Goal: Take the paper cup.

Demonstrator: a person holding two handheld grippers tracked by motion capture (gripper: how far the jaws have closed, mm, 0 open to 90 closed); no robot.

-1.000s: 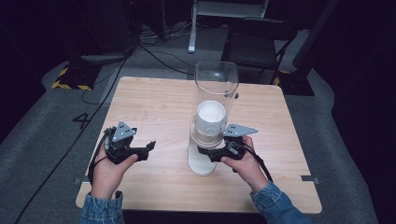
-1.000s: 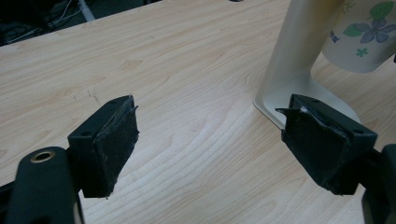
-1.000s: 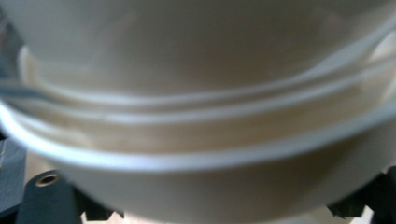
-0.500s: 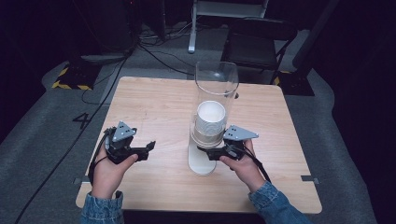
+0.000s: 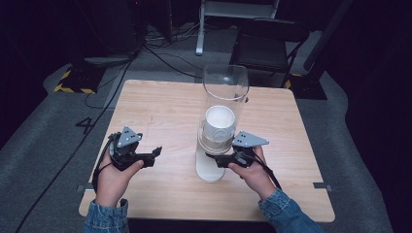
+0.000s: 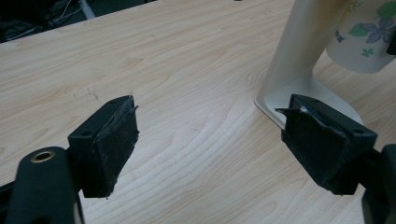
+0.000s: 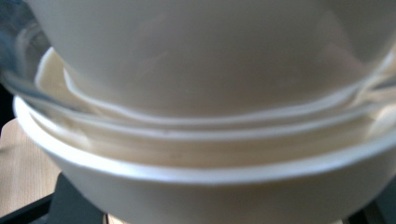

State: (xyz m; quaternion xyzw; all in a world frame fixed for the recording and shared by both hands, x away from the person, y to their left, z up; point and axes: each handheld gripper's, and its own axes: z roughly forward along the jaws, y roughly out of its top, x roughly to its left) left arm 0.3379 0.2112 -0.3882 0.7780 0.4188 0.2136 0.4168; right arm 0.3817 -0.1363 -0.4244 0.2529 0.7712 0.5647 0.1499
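Cup (image 5: 219, 127) in dispenser pinched by right tongs (image 5: 216, 159); left tongs (image 5: 154, 156) spread, hovering over table (image 5: 160, 107).

In the right gripper view, the white paper cups (image 7: 201, 154) sit so close that they blur, and their sides run off every edge. The right gripper (image 5: 224, 158) has its jaws hidden behind the clear plastic tube (image 5: 224, 114) from above, so their grip cannot be told. Beyond the left gripper's (image 6: 210, 144) right pad (image 6: 322, 144), the flower-printed cup (image 6: 362, 35) is cut by the frame's edge.
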